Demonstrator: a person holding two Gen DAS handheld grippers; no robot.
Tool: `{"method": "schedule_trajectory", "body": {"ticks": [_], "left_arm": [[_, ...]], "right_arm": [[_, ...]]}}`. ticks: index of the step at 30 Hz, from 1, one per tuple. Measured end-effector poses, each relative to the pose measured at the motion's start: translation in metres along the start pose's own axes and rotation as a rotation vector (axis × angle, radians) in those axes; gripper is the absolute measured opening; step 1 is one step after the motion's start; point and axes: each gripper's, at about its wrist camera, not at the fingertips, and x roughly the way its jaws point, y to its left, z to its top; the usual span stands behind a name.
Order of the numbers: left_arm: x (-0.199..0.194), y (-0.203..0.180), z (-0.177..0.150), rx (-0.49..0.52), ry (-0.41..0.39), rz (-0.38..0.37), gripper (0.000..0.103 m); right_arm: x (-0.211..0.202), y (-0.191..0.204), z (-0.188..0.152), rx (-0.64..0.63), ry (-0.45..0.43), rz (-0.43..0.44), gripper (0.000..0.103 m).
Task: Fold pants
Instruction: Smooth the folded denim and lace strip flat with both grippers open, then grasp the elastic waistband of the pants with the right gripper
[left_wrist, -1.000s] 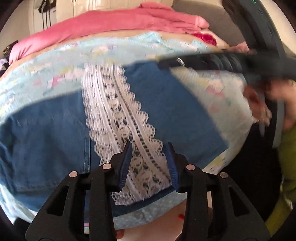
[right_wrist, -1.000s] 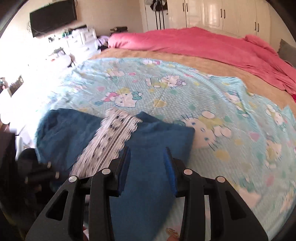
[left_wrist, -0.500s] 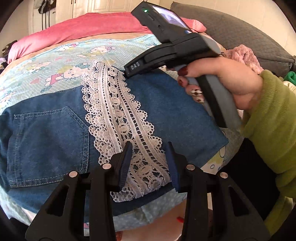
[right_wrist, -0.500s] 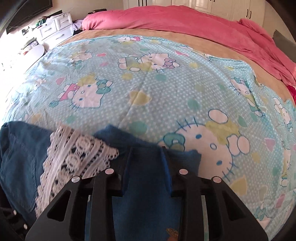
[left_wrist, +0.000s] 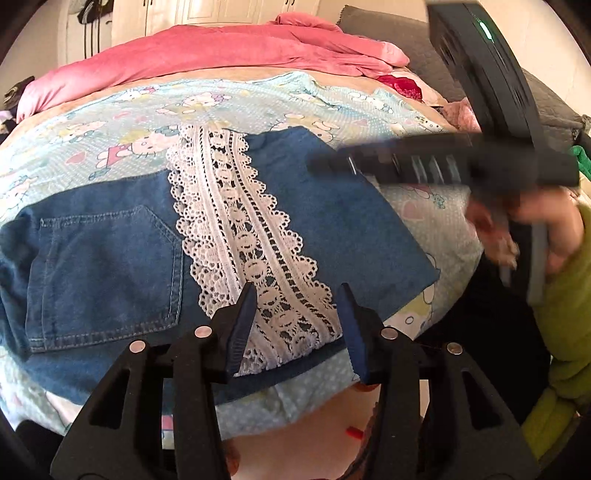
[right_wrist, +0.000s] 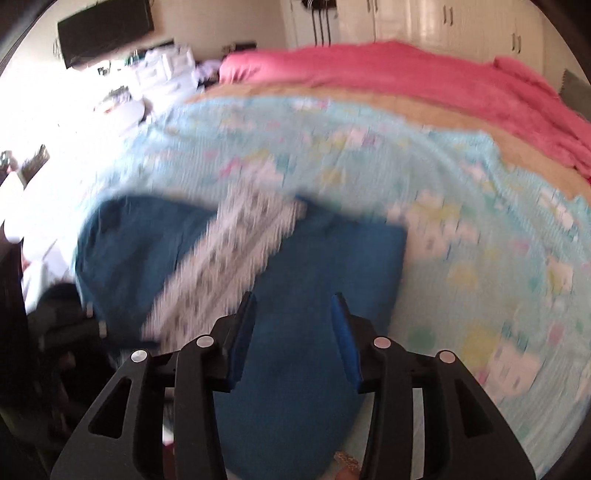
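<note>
The folded denim pants (left_wrist: 332, 221) lie flat on the light-blue cartoon sheet (left_wrist: 147, 110), with a white lace band (left_wrist: 236, 229) down the middle and a back pocket (left_wrist: 110, 273) at left. My left gripper (left_wrist: 297, 317) hovers over the near end of the lace, its jaws opening with nothing pinched. In the blurred right wrist view the pants (right_wrist: 332, 258) and lace (right_wrist: 229, 251) lie below my right gripper (right_wrist: 293, 314). Its jaws are also opening, and the pads press on no denim. A hand (left_wrist: 535, 229) holds that black gripper at the pants' right side.
A pink quilt (left_wrist: 221, 48) is bunched along the bed's far side, also in the right wrist view as the quilt (right_wrist: 406, 74). A grey cushion (left_wrist: 399, 40) sits far right. The green sleeve (left_wrist: 565, 295) is at right. A dark screen (right_wrist: 107, 29) and white drawers (right_wrist: 162, 70) stand beyond the bed.
The right gripper let go of the denim's far edge and pulled back fast, blurring its view. In the left view its hand swung right. Both pairs of jaws stand wider.
</note>
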Motion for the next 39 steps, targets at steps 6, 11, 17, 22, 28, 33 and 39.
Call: {"method": "schedule_trajectory", "body": {"ticks": [6, 11, 17, 22, 28, 33, 39], "left_arm": [[-0.001, -0.005, -0.004, 0.002, 0.000, 0.006, 0.037], [-0.009, -0.011, -0.003, -0.007, -0.010, 0.002, 0.044], [-0.029, -0.015, -0.001, 0.001, -0.052, 0.017, 0.062], [-0.052, -0.010, 0.001, -0.015, -0.092, 0.063, 0.085], [-0.078, 0.008, 0.001, -0.074, -0.139, 0.147, 0.094], [-0.098, 0.036, -0.003, -0.147, -0.168, 0.199, 0.094], [-0.119, 0.059, -0.009, -0.202, -0.199, 0.241, 0.094]], "right_arm": [[0.013, -0.003, -0.019, 0.048, 0.023, -0.029, 0.042], [-0.024, -0.006, -0.018, 0.116, -0.086, -0.012, 0.060], [-0.065, -0.016, -0.016, 0.173, -0.182, -0.029, 0.082], [-0.093, -0.018, -0.007, 0.196, -0.260, -0.037, 0.096], [-0.102, -0.009, 0.004, 0.183, -0.293, -0.039, 0.098], [-0.106, 0.005, 0.017, 0.163, -0.327, -0.027, 0.098], [-0.106, 0.023, 0.030, 0.119, -0.327, -0.017, 0.098]]}}
